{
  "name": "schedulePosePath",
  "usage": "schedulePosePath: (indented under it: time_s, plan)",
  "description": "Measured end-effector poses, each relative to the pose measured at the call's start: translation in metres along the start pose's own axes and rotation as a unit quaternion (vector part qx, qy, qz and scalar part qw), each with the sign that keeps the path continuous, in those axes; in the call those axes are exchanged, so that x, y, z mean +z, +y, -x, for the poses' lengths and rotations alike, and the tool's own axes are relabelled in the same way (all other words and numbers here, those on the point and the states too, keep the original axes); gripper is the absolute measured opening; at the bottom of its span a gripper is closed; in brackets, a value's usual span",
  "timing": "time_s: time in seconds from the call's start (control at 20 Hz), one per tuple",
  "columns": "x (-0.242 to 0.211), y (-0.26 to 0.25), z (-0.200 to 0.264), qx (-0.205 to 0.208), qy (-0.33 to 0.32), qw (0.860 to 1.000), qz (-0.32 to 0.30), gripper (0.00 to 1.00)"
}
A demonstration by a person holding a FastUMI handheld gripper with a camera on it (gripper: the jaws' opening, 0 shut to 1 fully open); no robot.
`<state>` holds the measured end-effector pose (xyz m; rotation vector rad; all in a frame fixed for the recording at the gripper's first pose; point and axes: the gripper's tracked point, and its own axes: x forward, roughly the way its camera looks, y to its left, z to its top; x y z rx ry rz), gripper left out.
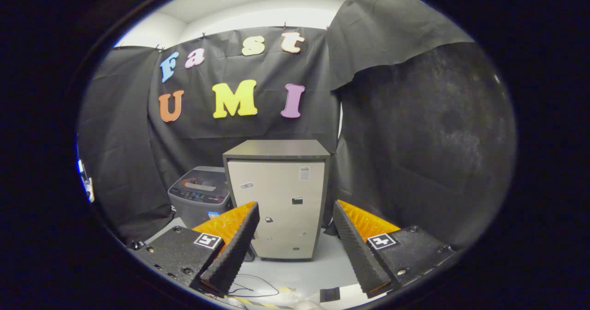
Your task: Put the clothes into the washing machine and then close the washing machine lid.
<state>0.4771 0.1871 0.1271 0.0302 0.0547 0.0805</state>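
A grey top-loading washing machine (201,193) stands on the floor beyond my left finger, against the black booth wall; its lid lies flat over the top. My gripper (295,213) is open, its two orange and black fingers (230,245) spread wide with nothing between them. It hovers well back from the machine, pointing at the cabinet beside it.
A tall beige cabinet with a dark top (279,199) stands just right of the washing machine, straight ahead between my fingers. Thin cables (251,289) and a small black block (329,294) lie on the pale floor near the fingertips. Black cloth walls close in all round.
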Motion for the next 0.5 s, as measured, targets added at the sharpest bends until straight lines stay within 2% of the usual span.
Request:
schedulePosePath:
  time_s: [0.5]
  plan:
    - [-0.0044, -0.0054, 0.0030, -0.001, -0.003, 1.000, -0.006, 1.00]
